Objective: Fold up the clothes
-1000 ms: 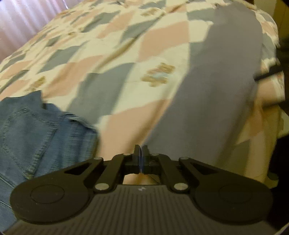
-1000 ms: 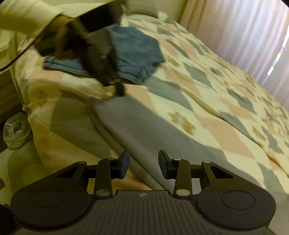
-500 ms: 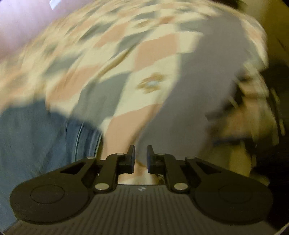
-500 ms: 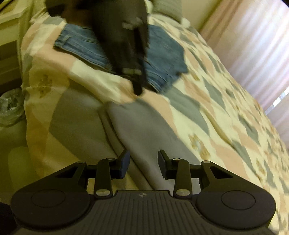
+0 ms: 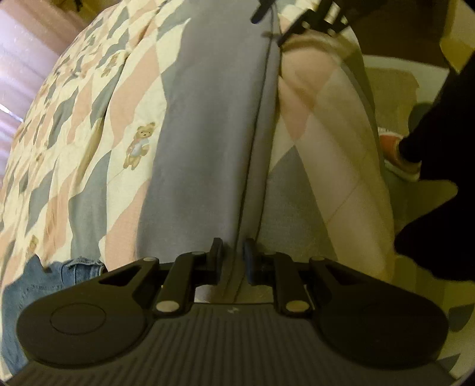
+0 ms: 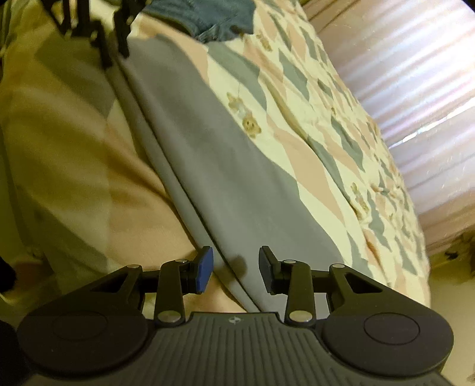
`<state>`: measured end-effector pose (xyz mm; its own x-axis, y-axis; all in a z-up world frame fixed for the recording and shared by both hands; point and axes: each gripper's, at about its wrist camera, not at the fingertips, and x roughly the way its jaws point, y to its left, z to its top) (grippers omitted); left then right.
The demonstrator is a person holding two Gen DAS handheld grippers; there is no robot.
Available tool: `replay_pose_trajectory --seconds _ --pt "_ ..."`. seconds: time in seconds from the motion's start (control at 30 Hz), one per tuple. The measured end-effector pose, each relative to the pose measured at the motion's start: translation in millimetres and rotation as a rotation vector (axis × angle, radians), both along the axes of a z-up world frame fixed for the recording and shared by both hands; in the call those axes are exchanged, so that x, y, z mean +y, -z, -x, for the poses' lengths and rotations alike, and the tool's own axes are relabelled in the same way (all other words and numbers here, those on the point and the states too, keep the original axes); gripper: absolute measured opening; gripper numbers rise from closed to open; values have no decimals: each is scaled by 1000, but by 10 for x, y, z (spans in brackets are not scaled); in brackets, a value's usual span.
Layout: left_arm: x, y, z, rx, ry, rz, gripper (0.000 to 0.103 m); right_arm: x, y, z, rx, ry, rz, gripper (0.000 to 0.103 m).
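At the bottom of the left wrist view, the left claw (image 5: 233, 256) has its fingers apart, straddling the near edge of the grey garment (image 5: 207, 124), not clamped. In the right wrist view the right claw (image 6: 236, 268) gapes wide over the same cloth's other end. The garment runs up the frame along the bed's (image 6: 311, 124) patchwork quilt edge; folded jeans (image 6: 207, 14) lie at top centre
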<state>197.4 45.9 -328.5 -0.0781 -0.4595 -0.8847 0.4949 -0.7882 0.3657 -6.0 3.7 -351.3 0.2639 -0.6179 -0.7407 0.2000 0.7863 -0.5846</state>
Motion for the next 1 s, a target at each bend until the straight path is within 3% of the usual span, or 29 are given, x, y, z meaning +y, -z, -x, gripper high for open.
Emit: replay_pose_trajectory --seconds 0.1,0.33,0.37,0.4,0.57,0.7,0.87,1.0 --pt "-1 42 22 -16 16 12 8 -9 110 -4 35 -40 33 23" --pt "14 68 33 -25 11 19 11 -11 138 -29 57 -76 57 23" --pt "17 81 37 -28 13 23 10 -23 171 -34 68 -81 54 2" --pt "26 87 40 -31 16 30 7 -33 182 -36 71 -88 44 0" --pt "127 13 10 -21 23 81 3 6 30 33 22 -91 41 0" --pt "203 -4 5 -1 21 80 2 60 24 74 20 -89 14 0" --pt "248 243 95 -84 44 90 2 77 224 -11 84 -94 -9 9" --pt "275 7 39 -51 19 34 6 19 -147 -28 -41 3 -66 18"
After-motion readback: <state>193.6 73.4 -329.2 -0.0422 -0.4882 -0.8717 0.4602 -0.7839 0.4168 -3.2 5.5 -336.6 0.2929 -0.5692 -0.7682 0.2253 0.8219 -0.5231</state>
